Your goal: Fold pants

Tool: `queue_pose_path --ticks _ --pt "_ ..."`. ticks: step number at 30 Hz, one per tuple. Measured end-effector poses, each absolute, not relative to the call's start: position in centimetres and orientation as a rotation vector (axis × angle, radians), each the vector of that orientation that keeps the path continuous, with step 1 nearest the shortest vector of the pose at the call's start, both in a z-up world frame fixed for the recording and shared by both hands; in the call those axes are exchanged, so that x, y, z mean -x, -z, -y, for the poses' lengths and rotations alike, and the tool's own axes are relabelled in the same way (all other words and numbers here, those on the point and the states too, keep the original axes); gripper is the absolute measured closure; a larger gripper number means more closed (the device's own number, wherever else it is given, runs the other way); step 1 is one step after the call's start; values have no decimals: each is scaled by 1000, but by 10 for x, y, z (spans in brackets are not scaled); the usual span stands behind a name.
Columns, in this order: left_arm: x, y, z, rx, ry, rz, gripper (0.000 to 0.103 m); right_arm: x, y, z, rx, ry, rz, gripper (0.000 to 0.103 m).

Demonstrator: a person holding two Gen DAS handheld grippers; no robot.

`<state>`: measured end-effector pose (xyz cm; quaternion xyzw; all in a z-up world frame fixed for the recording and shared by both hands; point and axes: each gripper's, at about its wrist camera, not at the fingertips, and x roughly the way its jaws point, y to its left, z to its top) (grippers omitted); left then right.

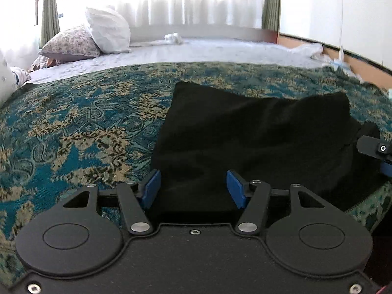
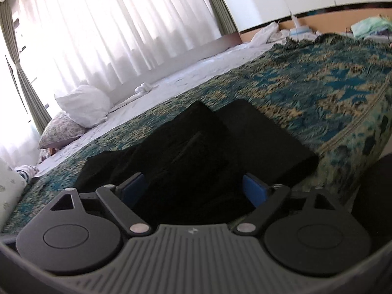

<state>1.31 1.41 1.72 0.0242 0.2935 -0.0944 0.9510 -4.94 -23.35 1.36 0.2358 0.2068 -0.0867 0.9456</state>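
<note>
The black fabric pants (image 1: 254,134) are seen folded on the teal and beige patterned bedspread (image 1: 80,127). Both the left tongs (image 1: 193,187) and the right tongs (image 2: 194,187) are held wide over the near edge, nothing gripped.

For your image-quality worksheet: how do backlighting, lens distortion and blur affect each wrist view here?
Left wrist view: the curtained window blows out to white, the black pants lose nearly all fold detail, and the fisheye bends the patterned bedspread edge into an arc. Right wrist view: tilted horizon, same overexposed curtains, pants almost featureless, bedspread smeared on the right.
</note>
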Motion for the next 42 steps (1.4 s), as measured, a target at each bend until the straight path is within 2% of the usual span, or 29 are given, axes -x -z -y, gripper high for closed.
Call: queue_pose_path --ticks 4,6,8,9,12,14,15,16,19,22,28,33,34,35,37,42 --pt "-9 -16 -17 -29 189 -586 45 40 -15 222 -464 194 -439 0" --pt "-9 -12 -18 -24 189 -578 45 30 -15 219 -454 226 -446 0" --pt "-10 -10 -16 -21 191 -570 45 18 -11 223 -475 243 -453 5" --pt "-11 -10 -16 -18 191 -569 45 12 -8 226 -492 261 -445 11" --pt "-10 -10 -17 -6 192 -568 45 3 -4 232 -502 331 -418 44" --pt "-10 -11 -17 2 190 -572 45 1 -2 237 -526 328 -403 55" --pt "-10 -13 -17 8 188 -576 45 0 -3 239 -522 319 -400 68" --pt "-8 -17 -17 22 193 -578 48 0 -7 241 -508 304 -392 75" --pt "-2 -29 -16 66 224 -557 51 5 -27 245 -439 263 -301 77" --pt "6 -34 -9 47 250 -543 51 12 -39 253 -384 288 -239 77" --pt "12 -19 -1 -4 249 -576 51 17 -3 285 -438 369 -363 76" --pt "13 -22 -4 -14 256 -596 51 23 3 274 -299 358 -366 70" --pt "12 -25 -5 -14 257 -600 52 23 3 273 -287 370 -365 53" --pt "11 -29 -7 -12 260 -599 55 23 2 272 -269 389 -362 50" --pt "8 -39 -11 -19 282 -581 78 28 3 268 -218 433 -352 19" --pt "-13 -69 -12 -29 345 -517 79 44 -7 270 -206 434 -300 14"
